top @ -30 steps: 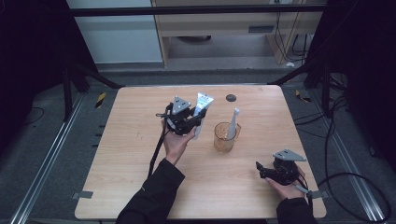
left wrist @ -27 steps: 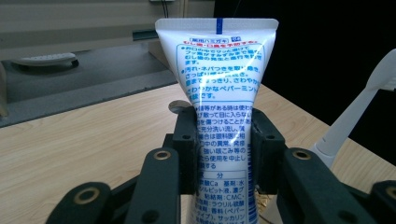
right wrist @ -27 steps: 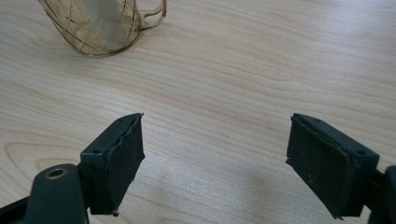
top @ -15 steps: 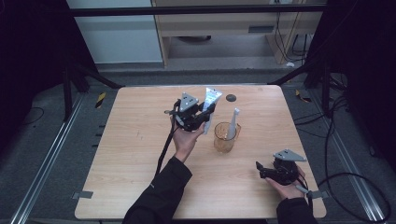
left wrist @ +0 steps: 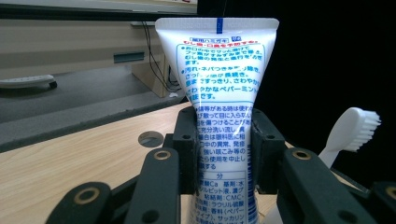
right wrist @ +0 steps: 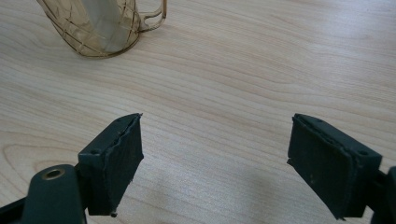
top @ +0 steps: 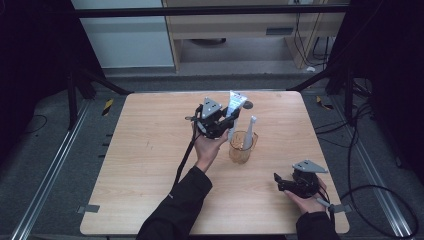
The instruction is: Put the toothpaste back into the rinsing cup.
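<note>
Since the earlier frame the left tool [top: 226, 119] has carried the toothpaste tube [left wrist: 219, 121] rightward, toward the amber cup [top: 242, 148]. Its pads pinch the tube at mid-length, the tube upright above the table [top: 150, 150], just beside the cup's rim. A toothbrush [top: 248, 132] already stands in the cup. The right tool [right wrist: 215, 163] rests near the table's right front edge, jaws spread, nothing between them. Step in hand: transport. The next move probably calls for centring the tube over the cup, clear of the toothbrush, and lowering it.
</note>
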Demonstrator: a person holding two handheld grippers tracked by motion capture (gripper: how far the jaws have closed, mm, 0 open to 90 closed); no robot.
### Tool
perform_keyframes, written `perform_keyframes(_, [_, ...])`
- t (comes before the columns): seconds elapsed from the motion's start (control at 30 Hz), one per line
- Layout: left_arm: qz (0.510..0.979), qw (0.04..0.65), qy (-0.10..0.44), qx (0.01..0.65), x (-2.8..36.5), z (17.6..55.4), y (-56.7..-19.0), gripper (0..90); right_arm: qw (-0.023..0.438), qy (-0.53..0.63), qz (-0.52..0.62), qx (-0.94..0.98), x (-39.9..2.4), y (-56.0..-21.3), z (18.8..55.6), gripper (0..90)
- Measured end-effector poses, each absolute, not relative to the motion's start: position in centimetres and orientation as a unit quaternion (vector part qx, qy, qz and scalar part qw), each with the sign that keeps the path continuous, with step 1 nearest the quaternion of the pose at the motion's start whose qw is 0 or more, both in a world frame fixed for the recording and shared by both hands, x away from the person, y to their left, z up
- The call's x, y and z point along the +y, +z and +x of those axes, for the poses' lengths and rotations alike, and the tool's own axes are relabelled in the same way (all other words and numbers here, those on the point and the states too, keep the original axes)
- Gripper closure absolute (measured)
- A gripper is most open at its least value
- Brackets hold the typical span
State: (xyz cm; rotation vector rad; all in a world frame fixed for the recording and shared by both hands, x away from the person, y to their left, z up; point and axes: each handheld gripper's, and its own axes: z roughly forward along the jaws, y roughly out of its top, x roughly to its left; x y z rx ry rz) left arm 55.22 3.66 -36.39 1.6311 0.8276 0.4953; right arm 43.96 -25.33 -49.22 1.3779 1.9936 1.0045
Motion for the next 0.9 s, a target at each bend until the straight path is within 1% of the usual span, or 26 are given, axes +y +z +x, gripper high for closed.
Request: perform_keyframes(0.9, [0.702,0.59,0.196,0.346,0.9,56.1,-38.0,67.6,0.26,0.367,0.502,0.739,-25.2,-49.4,44.0,18.0])
